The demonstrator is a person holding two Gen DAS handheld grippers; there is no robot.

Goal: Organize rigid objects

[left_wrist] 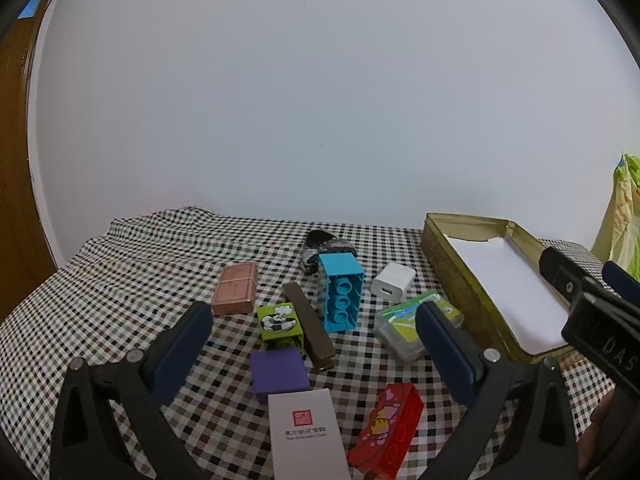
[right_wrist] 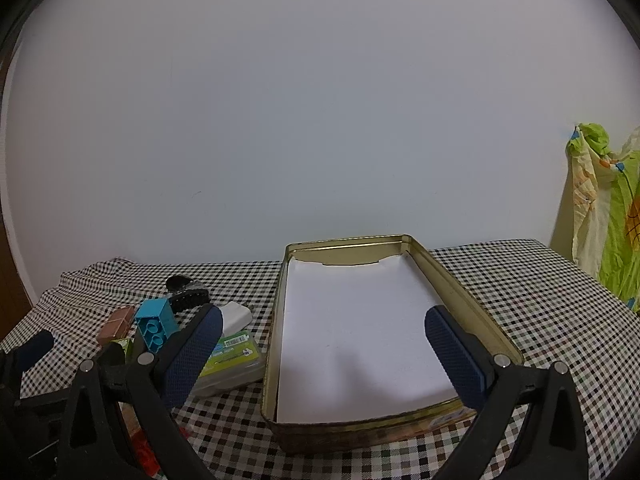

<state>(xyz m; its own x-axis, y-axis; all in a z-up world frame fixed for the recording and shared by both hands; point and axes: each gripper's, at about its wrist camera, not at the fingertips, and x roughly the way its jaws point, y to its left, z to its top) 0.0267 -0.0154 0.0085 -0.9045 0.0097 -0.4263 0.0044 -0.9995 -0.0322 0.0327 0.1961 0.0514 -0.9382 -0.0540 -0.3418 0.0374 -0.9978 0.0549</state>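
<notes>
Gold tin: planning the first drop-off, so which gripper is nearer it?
Right. The right gripper hovers open over the gold tin; the left gripper hangs open over the scattered blocks beside it.

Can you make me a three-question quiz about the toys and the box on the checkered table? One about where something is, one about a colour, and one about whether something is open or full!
1. Where is the white charger?
A. inside the tin
B. on the cloth between the blue brick and the tin
C. on the purple block

2. What colour is the brick with round holes showing?
A. blue
B. yellow
C. pink

3. What is in the tin box?
A. many toys
B. water
C. only white paper lining

Answers: 1 B, it lies on the checkered cloth. 2 A, bright blue plastic. 3 C, no toys are inside yet.
</notes>
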